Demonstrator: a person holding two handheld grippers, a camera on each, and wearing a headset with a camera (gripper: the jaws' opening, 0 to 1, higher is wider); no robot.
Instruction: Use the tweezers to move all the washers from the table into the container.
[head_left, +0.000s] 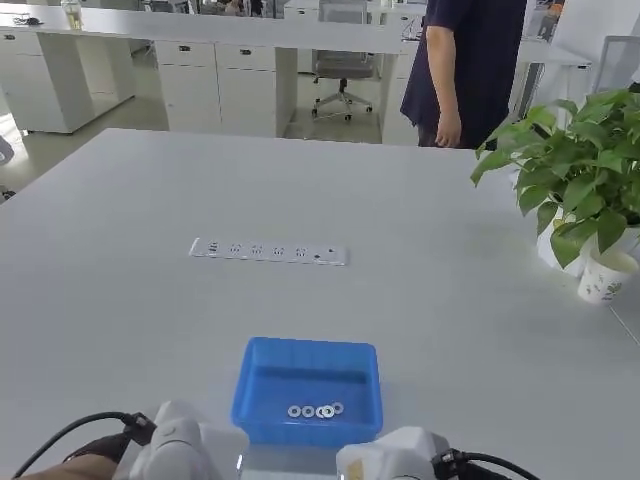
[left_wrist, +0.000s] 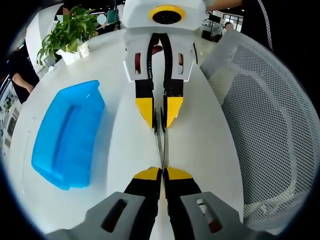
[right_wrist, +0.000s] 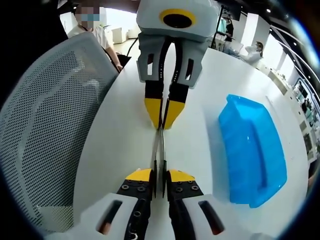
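A blue container (head_left: 254, 385) stands on the white table (head_left: 120, 300) near its front edge, with several metal washers (head_left: 316, 410) lying on its floor. My left gripper (head_left: 175, 445) and right gripper (head_left: 395, 458) sit at the table's front edge, facing each other. In the left gripper view my left gripper (left_wrist: 161, 173) is shut on one end of the thin metal tweezers (left_wrist: 160, 142). The right gripper (left_wrist: 160, 114) is shut on the other end. The right gripper view shows the same: right gripper (right_wrist: 159, 175), tweezers (right_wrist: 158, 145), left gripper (right_wrist: 163, 119). The container (left_wrist: 67, 135) (right_wrist: 252, 150) lies beside them.
A white power strip (head_left: 268, 251) lies mid-table. A potted plant (head_left: 585, 190) and a paper cup (head_left: 605, 277) stand at the right edge. A person (head_left: 470, 70) stands beyond the table. A white mesh chair (left_wrist: 265, 125) (right_wrist: 45, 125) is close behind the grippers.
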